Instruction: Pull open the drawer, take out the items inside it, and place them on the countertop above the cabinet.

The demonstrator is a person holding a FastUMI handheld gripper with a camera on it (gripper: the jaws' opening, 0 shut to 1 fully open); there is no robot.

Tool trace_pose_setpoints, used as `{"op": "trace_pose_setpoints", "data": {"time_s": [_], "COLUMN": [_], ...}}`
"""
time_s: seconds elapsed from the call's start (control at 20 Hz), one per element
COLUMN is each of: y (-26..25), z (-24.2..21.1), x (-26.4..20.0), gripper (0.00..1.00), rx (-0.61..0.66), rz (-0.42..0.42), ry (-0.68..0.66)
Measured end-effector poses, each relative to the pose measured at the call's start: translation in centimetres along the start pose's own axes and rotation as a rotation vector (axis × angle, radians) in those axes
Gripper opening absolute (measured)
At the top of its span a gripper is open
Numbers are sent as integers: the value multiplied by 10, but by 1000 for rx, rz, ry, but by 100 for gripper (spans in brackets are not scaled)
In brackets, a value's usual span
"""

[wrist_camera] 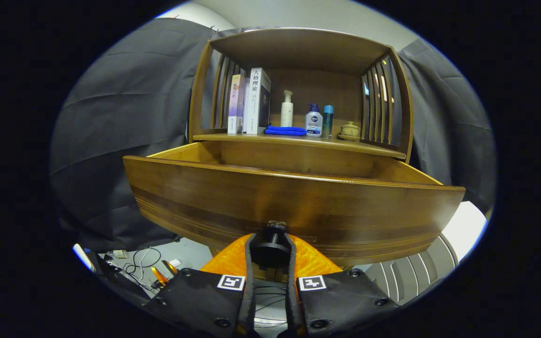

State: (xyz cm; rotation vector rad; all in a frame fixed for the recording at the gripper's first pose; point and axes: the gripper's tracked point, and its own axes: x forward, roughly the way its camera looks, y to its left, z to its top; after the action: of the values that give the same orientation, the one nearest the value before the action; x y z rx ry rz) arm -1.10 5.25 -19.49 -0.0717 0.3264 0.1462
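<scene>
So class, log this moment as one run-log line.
stage: drawer opening | gripper: shut on knob | drawer: pulled out, contents hidden by front | countertop: books, bottles, blue cloth, lidded cup

A single fisheye camera rides on the gripper (pixel 270 249) and looks forward along its two fingers, which close on the dark knob (pixel 273 232) at the bottom of the view. It sits very close to the drawer front (pixel 294 202), slightly below its top edge, facing the wooden cabinet head-on. Beyond and above the pulled-out drawer, farther off, the view takes in the countertop (pixel 298 141) with its shelf alcove, flanked by dark cloth walls.
</scene>
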Motion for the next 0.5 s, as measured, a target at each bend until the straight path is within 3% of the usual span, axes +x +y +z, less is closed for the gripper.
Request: {"op": "trace_pose_setpoints", "data": {"time_s": [0.45, 0.5], "y": [5, 6], "z": [-2, -4], "x": [-12, -12], "gripper": [28, 31], "rx": [-12, -15], "rz": [30, 38], "ry": [11, 15]}}
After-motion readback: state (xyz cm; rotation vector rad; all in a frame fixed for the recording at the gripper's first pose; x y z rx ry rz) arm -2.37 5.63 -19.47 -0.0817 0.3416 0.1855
